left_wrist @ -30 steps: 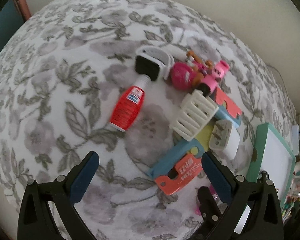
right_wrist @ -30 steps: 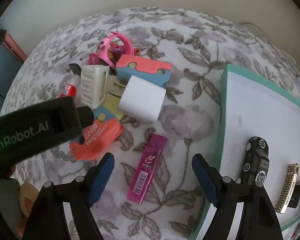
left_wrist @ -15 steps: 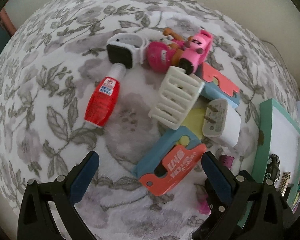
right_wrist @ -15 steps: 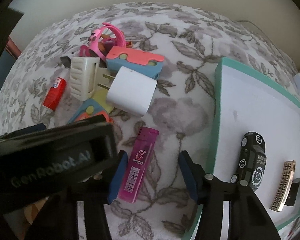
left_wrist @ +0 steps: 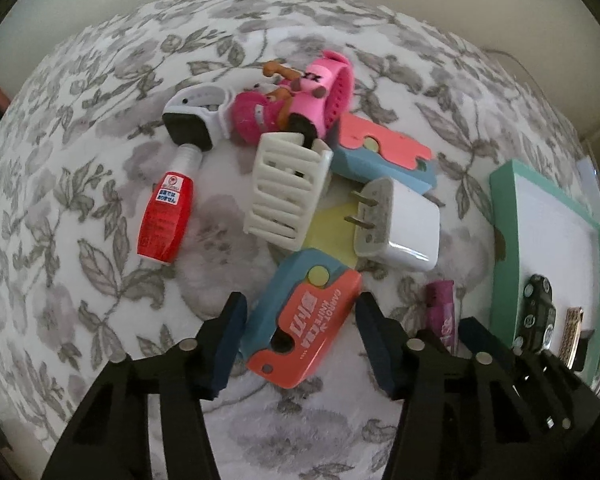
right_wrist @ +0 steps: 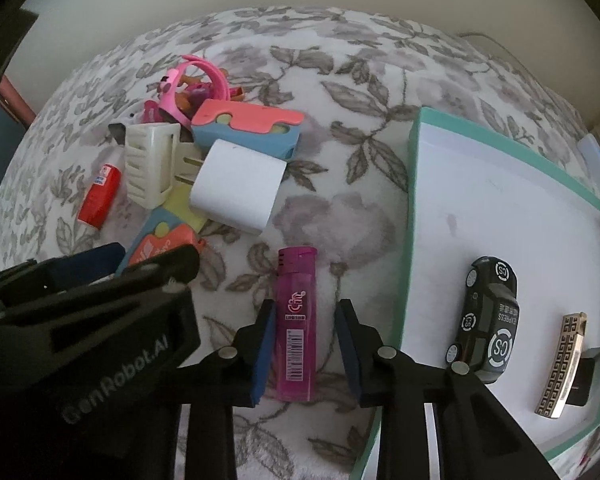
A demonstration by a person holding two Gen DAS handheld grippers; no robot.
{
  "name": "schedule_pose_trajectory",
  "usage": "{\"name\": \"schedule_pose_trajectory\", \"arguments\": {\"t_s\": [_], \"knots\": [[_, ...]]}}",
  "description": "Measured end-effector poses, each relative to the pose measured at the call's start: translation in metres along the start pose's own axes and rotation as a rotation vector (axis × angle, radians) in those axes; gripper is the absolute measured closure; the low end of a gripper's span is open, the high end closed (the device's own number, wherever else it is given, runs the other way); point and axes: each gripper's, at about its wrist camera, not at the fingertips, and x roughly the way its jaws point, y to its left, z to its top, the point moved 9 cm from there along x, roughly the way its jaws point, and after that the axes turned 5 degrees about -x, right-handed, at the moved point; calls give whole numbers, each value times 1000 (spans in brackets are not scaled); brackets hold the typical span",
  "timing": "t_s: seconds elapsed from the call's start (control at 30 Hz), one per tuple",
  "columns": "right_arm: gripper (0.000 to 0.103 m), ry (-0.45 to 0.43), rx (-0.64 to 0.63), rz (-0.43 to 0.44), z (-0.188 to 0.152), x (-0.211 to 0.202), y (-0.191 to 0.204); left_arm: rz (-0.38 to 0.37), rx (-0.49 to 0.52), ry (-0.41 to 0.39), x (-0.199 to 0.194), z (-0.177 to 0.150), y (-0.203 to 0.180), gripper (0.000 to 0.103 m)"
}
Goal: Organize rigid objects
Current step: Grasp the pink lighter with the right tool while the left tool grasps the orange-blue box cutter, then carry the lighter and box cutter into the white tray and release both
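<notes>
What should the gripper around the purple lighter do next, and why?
Probably squeeze shut. The right gripper already has its open fingers on both sides of the purple lighter, with small gaps left. The lighter lies flat on the flowery cloth, beside the green tray where the toy car sits.

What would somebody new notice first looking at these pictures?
Probably the bright heap of small things on the floral cloth: a red bottle, a white charger plug and an orange and blue carrot knife between the left tool's open fingers. Next, the right tool straddling a magenta lighter beside the teal-rimmed tray.
</notes>
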Motion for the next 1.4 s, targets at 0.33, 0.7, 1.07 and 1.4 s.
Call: {"name": "schedule_pose_trajectory", "arguments": {"t_s": [0.33, 0.7, 1.07, 1.4], "knots": [[73, -3, 3, -3, 0, 1, -6, 20, 26, 7, 11, -4, -8, 51], [72, -18, -20, -29, 1, 7, 9, 38, 41, -5, 17, -8, -15, 52], [82, -38, -10, 13, 0, -4, 14, 46, 40, -32, 4, -5, -3, 58], [82, -151, 22, 23, 17, -49, 2, 42, 23, -192, -62, 23, -5, 65]]}}
